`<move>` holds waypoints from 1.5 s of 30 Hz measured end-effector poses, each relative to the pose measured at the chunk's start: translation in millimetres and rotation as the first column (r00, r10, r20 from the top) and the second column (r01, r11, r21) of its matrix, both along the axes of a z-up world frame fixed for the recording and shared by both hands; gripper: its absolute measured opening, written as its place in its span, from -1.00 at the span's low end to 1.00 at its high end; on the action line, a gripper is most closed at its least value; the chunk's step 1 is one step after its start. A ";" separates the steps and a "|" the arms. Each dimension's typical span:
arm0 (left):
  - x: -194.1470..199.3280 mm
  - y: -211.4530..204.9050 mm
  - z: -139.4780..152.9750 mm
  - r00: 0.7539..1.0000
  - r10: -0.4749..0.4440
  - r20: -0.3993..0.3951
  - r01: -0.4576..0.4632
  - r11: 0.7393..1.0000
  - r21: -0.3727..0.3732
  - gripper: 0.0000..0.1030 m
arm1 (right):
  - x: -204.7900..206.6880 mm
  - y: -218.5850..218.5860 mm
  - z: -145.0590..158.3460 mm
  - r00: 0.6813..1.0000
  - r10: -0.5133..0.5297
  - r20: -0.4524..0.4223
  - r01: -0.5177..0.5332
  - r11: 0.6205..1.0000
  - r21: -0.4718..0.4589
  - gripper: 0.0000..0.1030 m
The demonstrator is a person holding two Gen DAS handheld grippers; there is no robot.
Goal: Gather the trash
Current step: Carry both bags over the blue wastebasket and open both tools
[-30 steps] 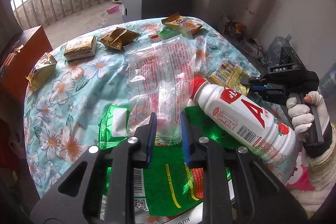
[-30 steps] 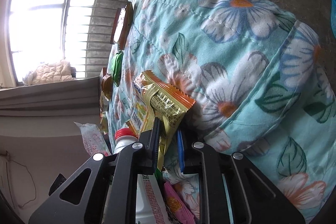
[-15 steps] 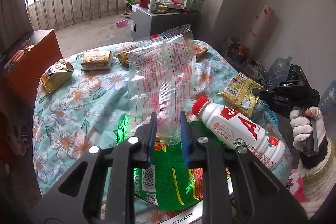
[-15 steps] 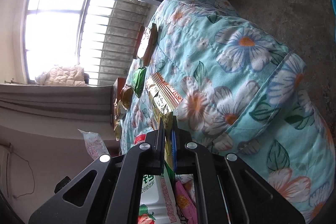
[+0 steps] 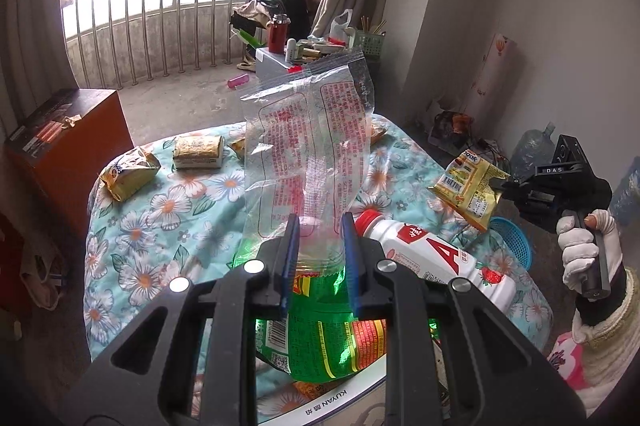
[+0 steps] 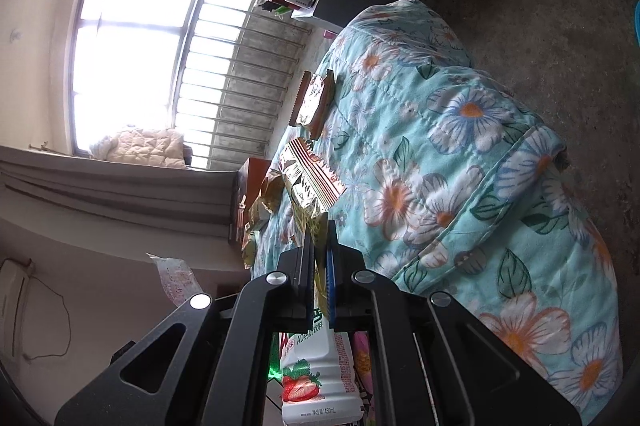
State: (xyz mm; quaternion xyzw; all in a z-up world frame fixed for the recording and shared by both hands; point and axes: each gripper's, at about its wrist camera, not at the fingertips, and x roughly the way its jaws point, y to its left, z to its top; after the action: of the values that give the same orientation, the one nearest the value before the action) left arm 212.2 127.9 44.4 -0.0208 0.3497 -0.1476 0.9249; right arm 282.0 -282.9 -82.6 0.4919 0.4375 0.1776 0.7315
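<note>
My left gripper (image 5: pixel 318 238) is shut on a clear plastic bag with red print (image 5: pixel 308 146) and holds it up above the flowered cloth (image 5: pixel 168 210). My right gripper (image 6: pixel 319 258) is shut on a yellow snack wrapper (image 6: pixel 308 182); in the left wrist view that wrapper (image 5: pixel 468 188) hangs in the air off the table's right edge. A white drink bottle with a red cap (image 5: pixel 432 258) and a green packet (image 5: pixel 328 338) lie just below my left gripper. The bottle also shows under my right gripper (image 6: pixel 320 378).
Several gold wrappers (image 5: pixel 128 176) and a snack bar (image 5: pixel 198 151) lie at the far side of the cloth. A blue basket (image 5: pixel 514 242) sits on the floor at right, a red-brown cabinet (image 5: pixel 68 142) at left, a grey box with clutter (image 5: pixel 276 62) behind.
Both grippers have risen. The clear bag has lifted off the cloth with my left gripper. My right gripper closed on the yellow wrapper and lifted it off the cloth.
</note>
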 end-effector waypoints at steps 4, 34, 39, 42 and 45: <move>-14.0 -19.7 14.9 0.998 -0.014 0.053 0.012 0.999 0.040 -0.63 | -14.0 -7.6 12.6 0.999 -0.005 0.032 0.005 1.000 0.008 -0.90; -66.5 -251.0 41.4 0.926 -0.331 0.184 0.281 0.926 0.253 -0.63 | -146.4 -145.9 46.4 0.956 -0.263 0.132 0.264 0.964 0.015 -0.91; -68.5 -282.0 37.1 0.909 -0.375 0.184 0.312 0.902 0.298 -0.63 | -160.5 -172.1 37.6 0.942 -0.312 0.124 0.311 0.950 0.027 -0.91; -69.6 -303.4 34.5 0.898 -0.401 0.180 0.332 0.888 0.318 -0.63 | -168.8 -187.0 31.9 0.933 -0.340 0.117 0.339 0.940 0.030 -0.91; -69.7 -324.8 31.2 0.886 -0.428 0.178 0.352 0.871 0.344 -0.63 | -177.3 -203.4 24.0 0.924 -0.368 0.107 0.366 0.930 0.035 -0.91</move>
State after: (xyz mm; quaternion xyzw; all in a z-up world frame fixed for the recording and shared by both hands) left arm 142.5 -196.9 75.6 0.2109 0.2462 -0.2787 0.9040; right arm 104.7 -486.3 -58.6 0.5595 0.2949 0.0679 0.7717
